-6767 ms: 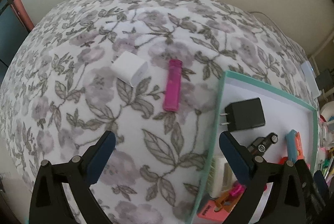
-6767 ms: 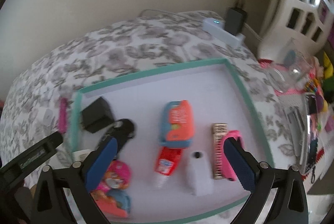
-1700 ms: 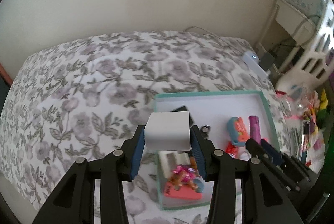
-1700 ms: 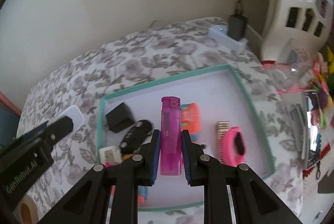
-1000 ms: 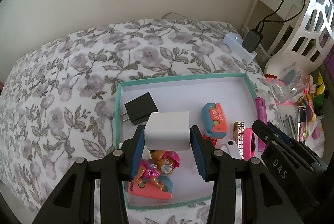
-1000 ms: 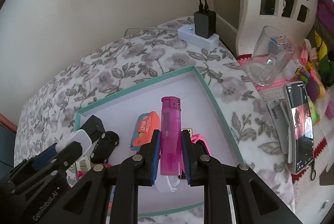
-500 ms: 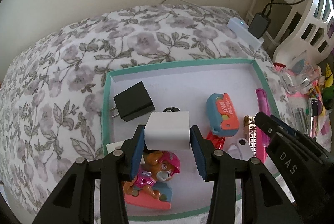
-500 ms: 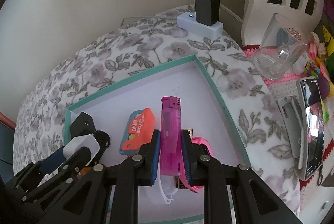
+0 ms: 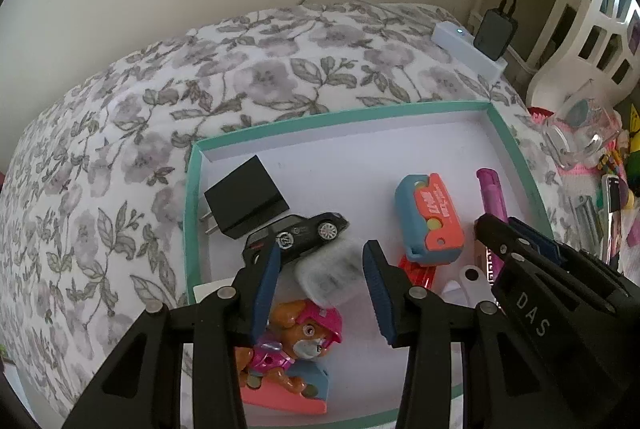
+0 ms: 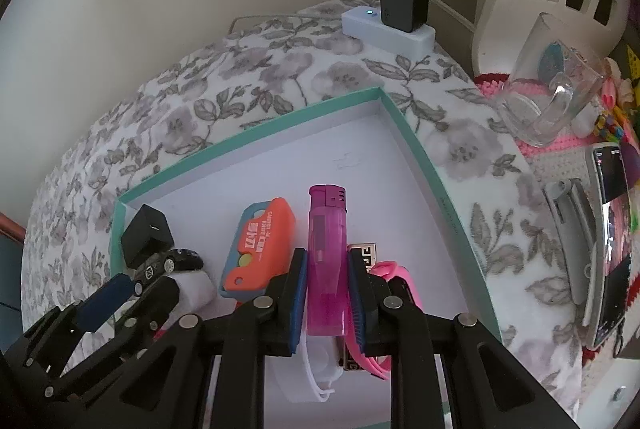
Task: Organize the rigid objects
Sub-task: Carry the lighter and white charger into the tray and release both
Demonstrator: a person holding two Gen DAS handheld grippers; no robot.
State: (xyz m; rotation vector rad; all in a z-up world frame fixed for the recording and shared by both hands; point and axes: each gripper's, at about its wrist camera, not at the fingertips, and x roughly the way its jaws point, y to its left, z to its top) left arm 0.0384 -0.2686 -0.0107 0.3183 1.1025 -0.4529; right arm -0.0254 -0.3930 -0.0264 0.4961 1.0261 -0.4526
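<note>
A teal-rimmed white tray (image 9: 192, 189) (image 10: 424, 157) lies on the floral bedspread. My left gripper (image 9: 320, 273) is open above the tray. The white charger cube (image 9: 328, 273) is blurred between its fingers, free of both pads, over the black toy car (image 9: 296, 233); it also shows in the right wrist view (image 10: 192, 289). My right gripper (image 10: 327, 293) is shut on the pink lighter (image 10: 326, 257) and holds it over the tray's right part; the lighter also shows in the left wrist view (image 9: 492, 197).
In the tray lie a black plug adapter (image 9: 244, 201), an orange and blue case (image 9: 430, 221), a pup toy figure (image 9: 296, 341), a pink band (image 10: 396, 285) and a white tag (image 9: 472, 281). A power strip (image 10: 388, 29), glass mug (image 10: 548, 101) and phone (image 10: 608, 241) sit to the right.
My left gripper has opened and let go of the white charger cube, which drops towards the tray. My right gripper has lowered slightly with the lighter still held.
</note>
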